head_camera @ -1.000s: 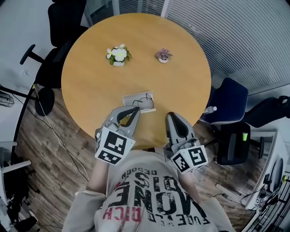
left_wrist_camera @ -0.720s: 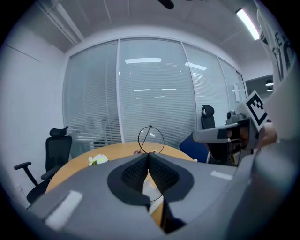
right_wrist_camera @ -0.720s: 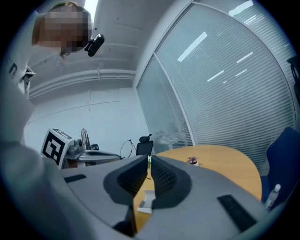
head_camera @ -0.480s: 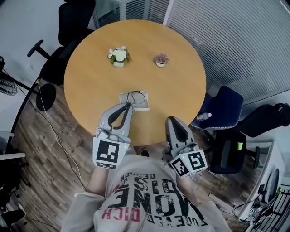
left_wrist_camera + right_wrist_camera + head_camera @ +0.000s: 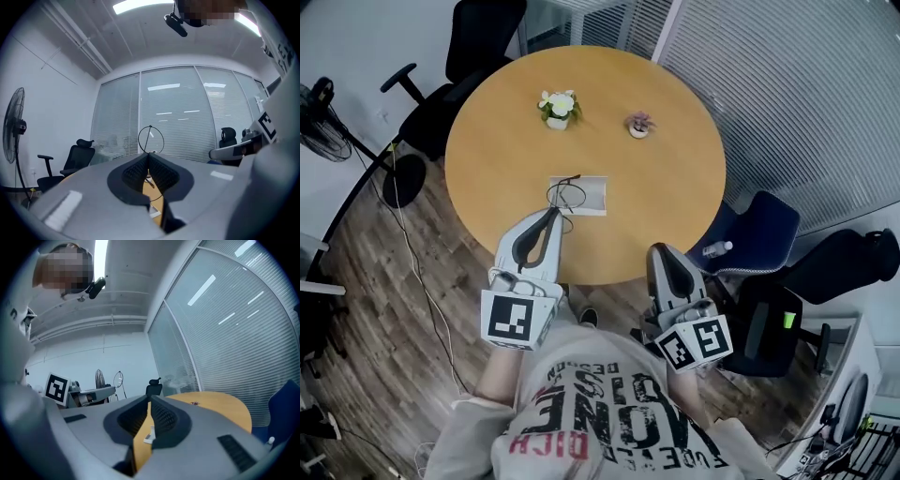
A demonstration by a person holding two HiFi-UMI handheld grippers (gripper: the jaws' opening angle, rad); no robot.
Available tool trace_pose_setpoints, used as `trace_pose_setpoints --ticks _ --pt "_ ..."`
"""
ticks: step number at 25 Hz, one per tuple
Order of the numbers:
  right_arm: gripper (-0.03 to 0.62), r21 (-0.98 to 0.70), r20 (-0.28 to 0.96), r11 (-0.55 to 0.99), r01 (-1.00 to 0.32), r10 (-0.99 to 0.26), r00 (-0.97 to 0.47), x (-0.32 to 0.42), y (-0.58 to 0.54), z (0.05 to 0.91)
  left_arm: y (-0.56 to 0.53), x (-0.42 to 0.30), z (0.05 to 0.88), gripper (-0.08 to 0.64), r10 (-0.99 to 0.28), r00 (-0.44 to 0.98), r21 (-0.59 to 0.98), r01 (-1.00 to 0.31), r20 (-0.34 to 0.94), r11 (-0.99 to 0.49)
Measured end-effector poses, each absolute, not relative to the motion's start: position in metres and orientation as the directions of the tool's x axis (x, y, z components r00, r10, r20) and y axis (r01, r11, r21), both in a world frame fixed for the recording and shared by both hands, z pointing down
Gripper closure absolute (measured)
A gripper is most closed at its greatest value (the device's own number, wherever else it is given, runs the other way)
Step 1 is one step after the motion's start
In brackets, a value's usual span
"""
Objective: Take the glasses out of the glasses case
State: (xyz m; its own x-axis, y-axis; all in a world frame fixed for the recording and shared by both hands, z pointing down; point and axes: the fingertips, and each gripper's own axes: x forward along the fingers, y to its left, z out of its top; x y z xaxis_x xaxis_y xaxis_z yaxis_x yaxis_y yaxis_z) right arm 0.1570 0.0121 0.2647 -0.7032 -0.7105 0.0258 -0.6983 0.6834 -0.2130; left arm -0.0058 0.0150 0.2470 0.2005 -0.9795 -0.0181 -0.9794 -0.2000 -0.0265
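Thin black wire-framed glasses point(image 5: 565, 194) hang from the tips of my left gripper point(image 5: 555, 214), which is shut on one of their arms above the near part of the round wooden table point(image 5: 675, 187). In the left gripper view a round lens ring point(image 5: 150, 139) stands up just past the closed jaw tips. The pale open glasses case point(image 5: 589, 195) lies flat on the table right behind the glasses. My right gripper point(image 5: 661, 258) is shut with nothing in it, off the table's near edge to the right. The right gripper view shows the glasses point(image 5: 119, 379) raised at the left.
Two small potted plants point(image 5: 558, 106) point(image 5: 639, 124) stand on the far part of the table. A black office chair point(image 5: 478, 37) is behind it, a blue chair point(image 5: 759, 225) with a bottle at the right, and a floor fan point(image 5: 321, 103) and cables at the left.
My left gripper has risen and drawn back toward the person, lifting the glasses up off the case. My right gripper has pulled back from the table's edge.
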Motion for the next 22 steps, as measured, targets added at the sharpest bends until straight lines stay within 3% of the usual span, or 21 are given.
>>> trace_pose_setpoints --ticks 11,22 --pt "0.561 -0.213 -0.001 0.695 -0.687 -0.703 -0.711 0.179 0.041 0.256 0.074 -0.003 0.235 0.543 -0.991 0.094 -0.008 -0.996 -0.1 -0.094" --pt "0.561 -0.177 -0.008 0.671 -0.72 -0.733 -0.68 0.174 0.052 0.249 0.099 -0.021 0.242 0.543 -0.992 0.076 0.001 -0.997 -0.098 -0.077"
